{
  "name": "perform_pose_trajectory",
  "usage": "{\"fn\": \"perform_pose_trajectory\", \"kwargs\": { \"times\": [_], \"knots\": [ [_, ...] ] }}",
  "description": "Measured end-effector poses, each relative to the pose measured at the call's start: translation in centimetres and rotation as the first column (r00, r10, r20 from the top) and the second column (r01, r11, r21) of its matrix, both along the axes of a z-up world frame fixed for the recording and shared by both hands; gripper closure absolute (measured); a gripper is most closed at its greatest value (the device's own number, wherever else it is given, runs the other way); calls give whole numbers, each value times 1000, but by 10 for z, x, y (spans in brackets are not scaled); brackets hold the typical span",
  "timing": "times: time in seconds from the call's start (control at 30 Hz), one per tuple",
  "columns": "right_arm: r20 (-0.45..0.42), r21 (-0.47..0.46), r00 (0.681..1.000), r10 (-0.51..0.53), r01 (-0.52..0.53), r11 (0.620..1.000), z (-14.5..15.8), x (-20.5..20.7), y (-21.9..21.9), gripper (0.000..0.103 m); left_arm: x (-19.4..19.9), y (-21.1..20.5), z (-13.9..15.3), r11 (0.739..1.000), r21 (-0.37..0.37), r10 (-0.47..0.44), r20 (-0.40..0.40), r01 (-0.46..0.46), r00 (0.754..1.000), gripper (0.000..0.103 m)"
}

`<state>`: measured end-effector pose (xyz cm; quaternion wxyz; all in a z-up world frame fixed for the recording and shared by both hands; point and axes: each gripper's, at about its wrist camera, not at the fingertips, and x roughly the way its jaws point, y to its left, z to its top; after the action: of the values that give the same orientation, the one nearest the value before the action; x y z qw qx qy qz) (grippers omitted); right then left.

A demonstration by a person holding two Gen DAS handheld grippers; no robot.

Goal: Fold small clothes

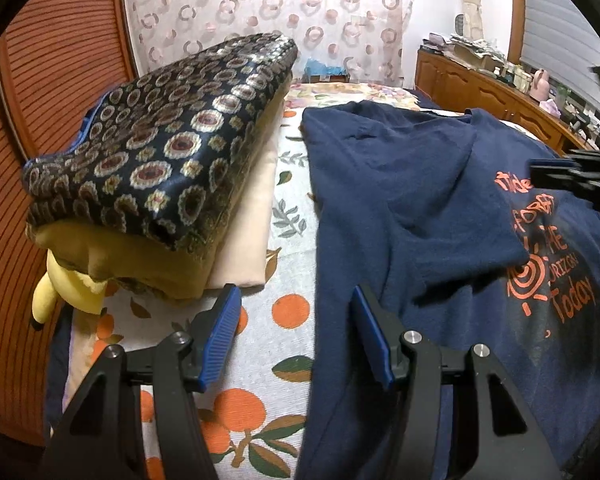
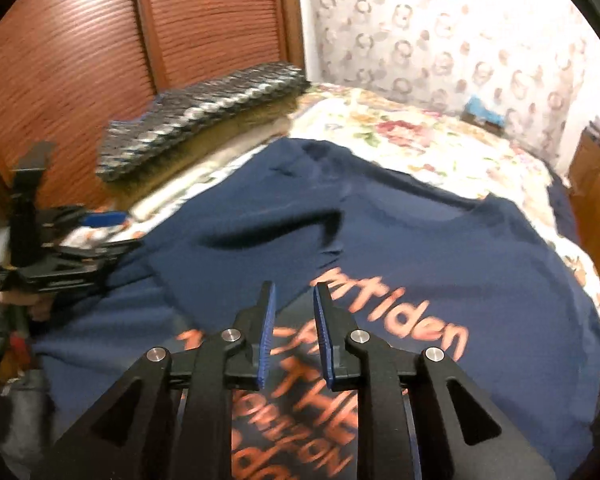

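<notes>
A navy T-shirt [image 1: 400,208] with orange lettering lies spread on the bed, one sleeve folded in over the print; it also fills the right wrist view [image 2: 420,248]. My left gripper [image 1: 296,296] is open and empty, its blue pads straddling the shirt's left edge just above the bedcover. My right gripper [image 2: 294,292] is open with a narrow gap, empty, hovering above the shirt's lettering. The right gripper's tip shows at the far right of the left wrist view [image 1: 540,178]. The left gripper shows at the left of the right wrist view [image 2: 100,220].
A stack of folded cloth with a dark patterned piece on top [image 1: 160,152] sits left of the shirt. A yellow plush toy [image 1: 56,288] lies under its corner. The orange-print bedcover [image 1: 260,360] lies beneath. A wooden louvred door [image 2: 80,60] stands behind, a wooden dresser [image 1: 480,88] at the right.
</notes>
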<state>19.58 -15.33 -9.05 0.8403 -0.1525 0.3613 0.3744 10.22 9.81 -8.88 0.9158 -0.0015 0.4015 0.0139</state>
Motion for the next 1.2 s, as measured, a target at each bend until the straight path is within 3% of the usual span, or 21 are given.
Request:
{"fn": "perform_pose_trajectory", "kwargs": {
  "times": [0.23, 0.4, 0.43, 0.47, 0.53, 0.63, 0.73, 0.83, 1.0, 1.2],
  "knots": [
    [-39, -38, 999, -14, 13, 999, -24, 53, 17, 85, 6, -11, 19, 1000, -9, -16, 36, 16, 999, 46],
    [-58, -53, 998, 5, -8, 999, -35, 64, 34, 85, 18, -21, 26, 999, -14, -29, 50, 30, 998, 46],
    [-51, -49, 999, 12, -14, 999, -36, 64, 34, 90, 21, -24, 27, 999, -16, -33, 55, 34, 998, 46],
    [-50, -43, 998, 25, -27, 999, -35, 63, 33, 101, 23, -26, 28, 999, -20, -35, 60, 37, 998, 46],
    [-42, -21, 999, 28, -29, 999, -30, 62, 26, 103, 27, -31, 30, 998, -31, -44, 74, 46, 996, 46],
    [1, -6, 997, -81, 81, 997, -15, 66, 1, 103, 37, -40, 33, 996, -62, -64, 95, 70, 993, 46],
    [25, -20, 985, -173, 173, 985, -8, 73, -20, 99, 48, -51, 34, 990, -95, -95, 102, 105, 990, 46],
    [24, 3, 981, -193, 193, 981, 1, 73, -39, 92, 61, -65, 33, 983, -109, -137, 103, 148, 985, 46],
    [72, 37, 961, -267, 265, 964, 19, 59, -88, 64, 75, -96, 30, 972, -90, -213, 70, 219, 974, 46],
    [105, 0, 895, -434, 437, 900, 17, 51, -180, 63, 87, -131, 20, 951, -57, -305, 7, 304, 952, 46]
  ]
}}
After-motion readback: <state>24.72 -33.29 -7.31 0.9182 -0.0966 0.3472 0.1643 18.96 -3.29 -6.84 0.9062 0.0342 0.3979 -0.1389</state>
